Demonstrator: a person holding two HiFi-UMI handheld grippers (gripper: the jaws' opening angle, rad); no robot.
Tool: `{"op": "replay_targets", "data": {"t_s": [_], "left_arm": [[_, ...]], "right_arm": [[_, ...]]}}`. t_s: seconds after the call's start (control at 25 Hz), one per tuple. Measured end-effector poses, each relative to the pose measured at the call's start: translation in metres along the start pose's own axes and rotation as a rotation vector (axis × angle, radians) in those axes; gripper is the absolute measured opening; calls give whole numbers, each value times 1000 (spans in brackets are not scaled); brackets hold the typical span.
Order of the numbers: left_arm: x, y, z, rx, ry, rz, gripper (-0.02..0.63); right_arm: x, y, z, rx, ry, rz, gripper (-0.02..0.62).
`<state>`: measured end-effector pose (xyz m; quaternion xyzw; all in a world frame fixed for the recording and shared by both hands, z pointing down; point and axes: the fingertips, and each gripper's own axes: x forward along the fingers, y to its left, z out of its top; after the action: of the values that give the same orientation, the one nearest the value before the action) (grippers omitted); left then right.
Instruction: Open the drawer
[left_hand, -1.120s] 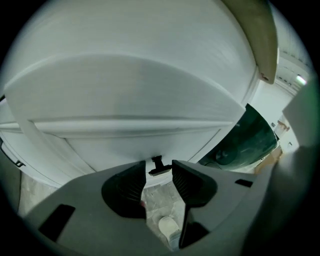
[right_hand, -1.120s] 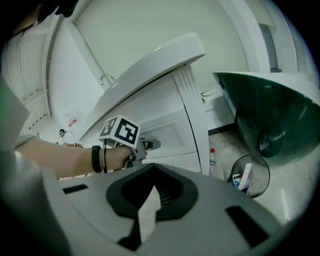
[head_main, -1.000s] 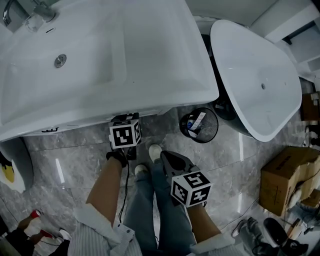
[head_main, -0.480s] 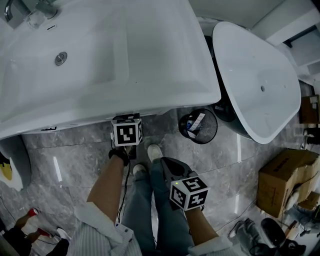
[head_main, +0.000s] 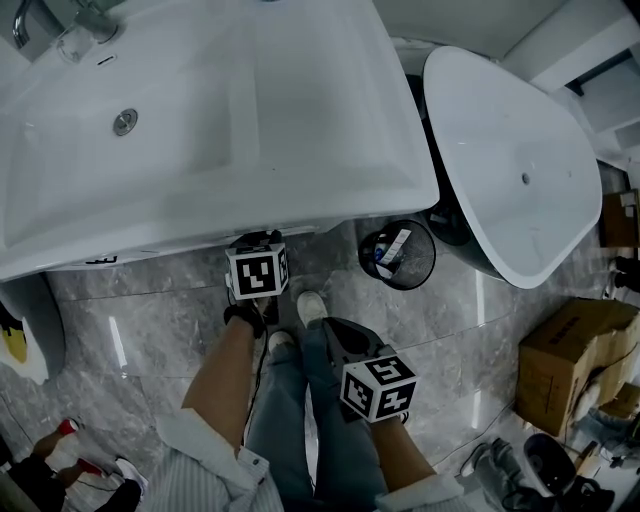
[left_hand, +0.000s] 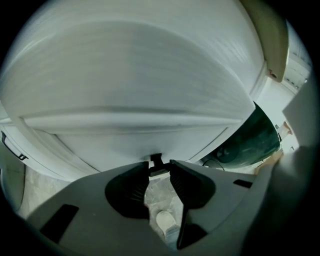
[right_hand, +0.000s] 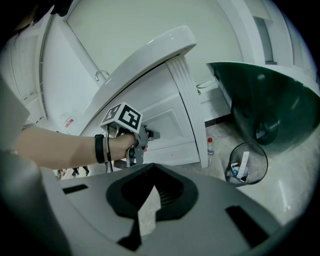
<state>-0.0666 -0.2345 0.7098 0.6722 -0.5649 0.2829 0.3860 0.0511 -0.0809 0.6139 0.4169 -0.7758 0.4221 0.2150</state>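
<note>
Pinching one knob: two jaws, left hand-held gripper

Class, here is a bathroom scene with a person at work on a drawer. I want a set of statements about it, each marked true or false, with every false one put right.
1. The left hand-held gripper has the drawer handle between its jaws, below the sink. True.
2. The wastebasket is empty. False: a few items lie in it.
3. The right hand-held gripper is on the drawer too. False: it is back above the person's legs, with nothing between its jaws.
4. A cardboard box stands on the floor. True.
</note>
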Motion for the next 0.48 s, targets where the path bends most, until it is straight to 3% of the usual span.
{"op": "replay_targets", "data": {"t_s": [0.48], "left_arm": [[-11,-6,-17,-14,4,14,141]], "right_arm": [[-2,2,-4,19,9,6,9]]}}
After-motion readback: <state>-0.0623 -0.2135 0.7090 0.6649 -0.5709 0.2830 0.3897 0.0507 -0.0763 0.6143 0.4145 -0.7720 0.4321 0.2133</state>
